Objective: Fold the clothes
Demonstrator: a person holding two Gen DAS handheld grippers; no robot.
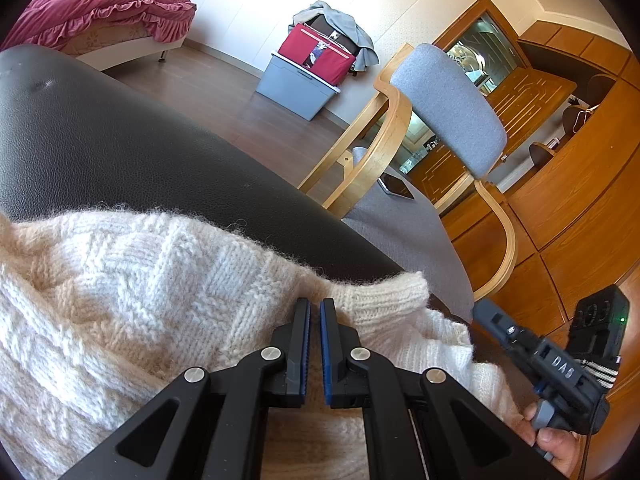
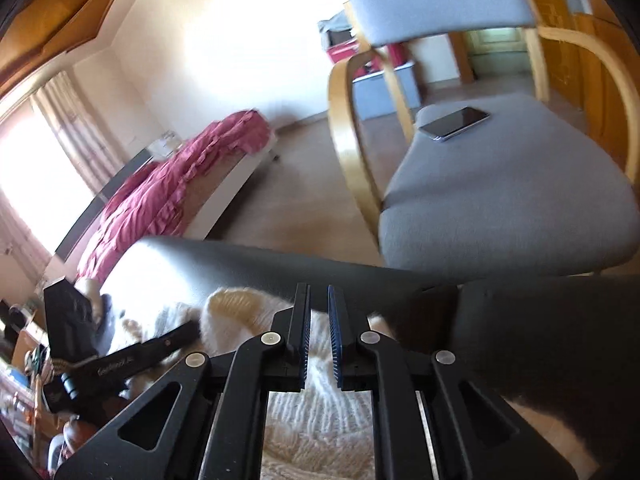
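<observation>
A cream cable-knit sweater [image 1: 132,280] lies spread on a black leather surface [image 1: 120,140], its ribbed cuff [image 1: 384,294] pointing right. My left gripper [image 1: 315,308] hovers just over the sweater near that cuff, its blue-padded fingers drawn to a thin slit with nothing between them. My right gripper [image 2: 319,296] hangs over the sweater's edge [image 2: 304,408], a narrow gap between its fingers and no cloth in it. Each gripper shows in the other's view: the right one [image 1: 540,354] in a person's hand [image 1: 554,442], the left one [image 2: 120,364] low at the left.
A grey-cushioned wooden armchair [image 1: 448,104] stands just beyond the leather surface with a phone [image 2: 454,122] on its seat. Farther off are a bed with a red cover [image 1: 100,8], a grey bin with a red bag [image 1: 304,80] and wooden cabinets [image 1: 560,200].
</observation>
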